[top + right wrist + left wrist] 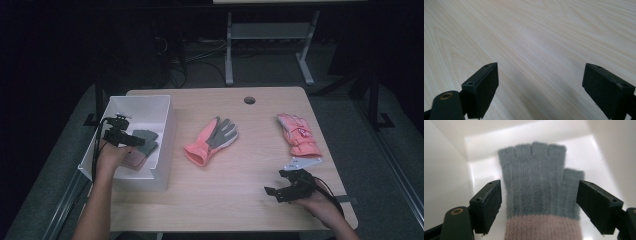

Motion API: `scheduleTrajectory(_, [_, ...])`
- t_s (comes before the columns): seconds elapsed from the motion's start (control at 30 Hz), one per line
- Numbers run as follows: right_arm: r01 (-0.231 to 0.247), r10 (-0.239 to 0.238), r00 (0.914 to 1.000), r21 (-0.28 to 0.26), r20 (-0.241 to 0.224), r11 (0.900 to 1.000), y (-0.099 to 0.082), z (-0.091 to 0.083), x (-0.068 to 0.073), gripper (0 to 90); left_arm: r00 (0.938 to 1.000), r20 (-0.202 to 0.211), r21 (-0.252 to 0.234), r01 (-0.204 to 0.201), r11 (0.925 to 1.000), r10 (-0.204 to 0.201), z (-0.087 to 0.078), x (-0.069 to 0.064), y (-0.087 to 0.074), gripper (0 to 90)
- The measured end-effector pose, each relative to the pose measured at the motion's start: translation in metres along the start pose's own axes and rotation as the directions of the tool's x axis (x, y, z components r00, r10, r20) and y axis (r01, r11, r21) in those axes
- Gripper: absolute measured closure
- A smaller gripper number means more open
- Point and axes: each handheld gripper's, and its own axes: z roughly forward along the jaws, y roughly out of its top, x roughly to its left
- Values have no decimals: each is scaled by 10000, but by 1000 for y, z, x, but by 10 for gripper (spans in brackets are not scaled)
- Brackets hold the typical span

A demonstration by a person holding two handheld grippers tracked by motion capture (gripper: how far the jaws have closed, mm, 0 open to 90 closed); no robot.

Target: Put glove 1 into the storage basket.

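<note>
At the left of the high view, the left gripper [131, 139] hangs wide open over the grey fingerless glove [540, 187] lying in the white bin [165, 145], apparently just released, so next likely comes withdrawing toward the coral work glove [210, 141] mid-table.

The room stayed dark around a dimly lit table [240, 200]. Glare washed out the white box [484, 167] floor, and the glove [539, 185] looked soft.
</note>
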Motion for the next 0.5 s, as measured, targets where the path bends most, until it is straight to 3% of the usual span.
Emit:
scheduleTrajectory(0.27, [2,-2,10000,9,16,10000,0,0,0,133,9961,881,-786,-15,9969,84,-28,-4,8,166])
scheduleTrajectory(0.37, [-18,18,10000,21,2,10000,0,1,0,133,9904,1356,-975,-150,9951,282,-35,-9,10,145])
scheduleTrajectory(0.4, [-13,13,10000,53,2,10000,0,1,0,133,9859,1618,-1078,-266,9938,439,-39,-14,11,143])
scheduleTrajectory(0.5, [-3,3,10000,5,3,10000,0,1,1,133,9829,1757,-1197,-343,9922,552,-42,-19,13,141])
